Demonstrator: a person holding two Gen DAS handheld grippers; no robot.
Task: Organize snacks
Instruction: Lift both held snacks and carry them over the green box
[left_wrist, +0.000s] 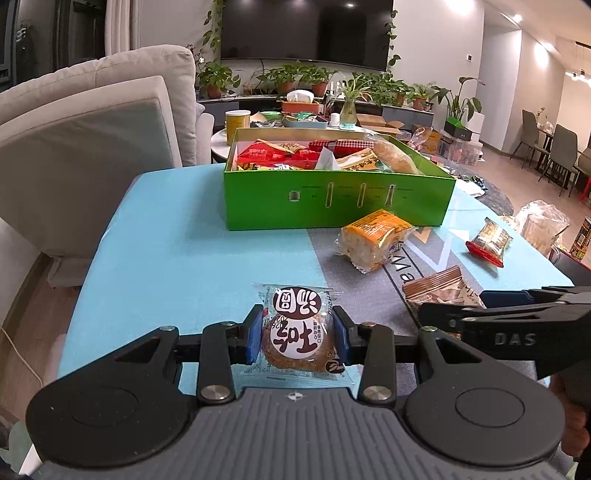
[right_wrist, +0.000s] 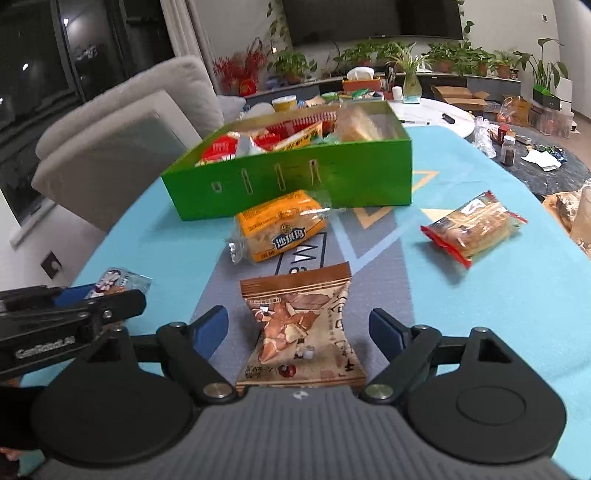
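Fingers: my left gripper (left_wrist: 298, 338) clamped the round cookie packet (left_wrist: 297, 334), low centre | my right gripper (right_wrist: 298, 328) stood open astride the brown nut packet (right_wrist: 301, 328), pads clear | green box (left_wrist: 332, 206) of snacks, upper centre | yellow cake packet (right_wrist: 282, 225) just before it.

Glossy plastic snack wrappers (right_wrist: 301, 332); matt cloth table cover (left_wrist: 177, 251); smooth cardboard box (left_wrist: 332, 203)
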